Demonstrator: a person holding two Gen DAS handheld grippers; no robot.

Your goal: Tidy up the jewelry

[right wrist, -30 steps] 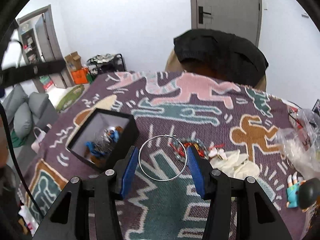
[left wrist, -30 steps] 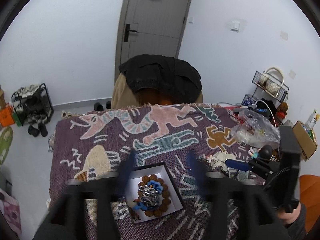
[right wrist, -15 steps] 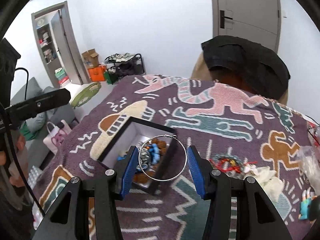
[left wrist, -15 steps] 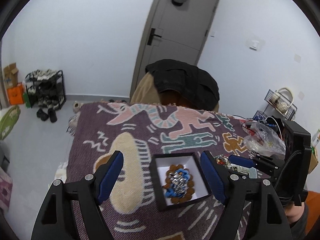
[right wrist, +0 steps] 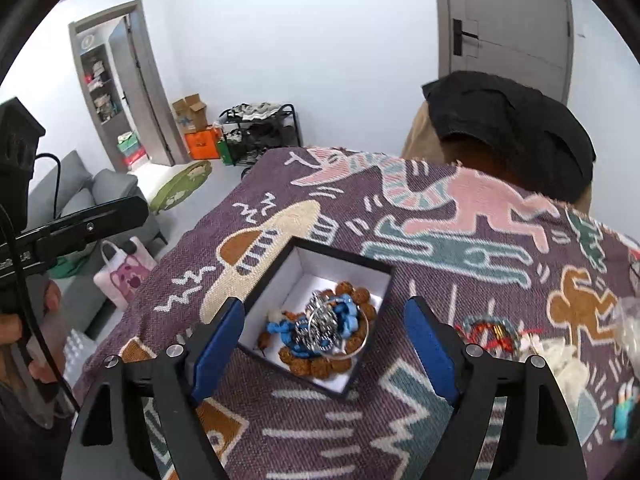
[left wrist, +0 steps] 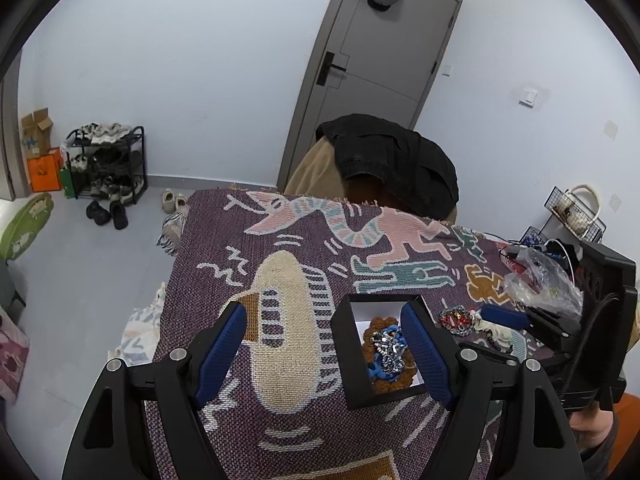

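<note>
A black jewelry box (right wrist: 276,276) with a white lining sits on the patterned cloth and holds brown beads, a blue bead string, a silver chain and a silver hoop (right wrist: 360,350). My right gripper (right wrist: 324,340) is open and empty above the box. My left gripper (left wrist: 324,352) is open and empty, with the box (left wrist: 352,364) just inside its right finger. Loose red and silver jewelry (right wrist: 488,332) lies on the cloth right of the box; it also shows in the left wrist view (left wrist: 456,318).
The purple patterned cloth (left wrist: 248,252) covers the table. A clear plastic bag (left wrist: 540,280) and white items (right wrist: 560,356) lie at the right. A chair with a black jacket (left wrist: 392,160) stands at the far edge. A shoe rack (left wrist: 108,164) stands by the wall.
My right gripper opened wide over the box and the silver hoop it held now lies in the box. My left gripper moved left, so the box sits by its right finger.
</note>
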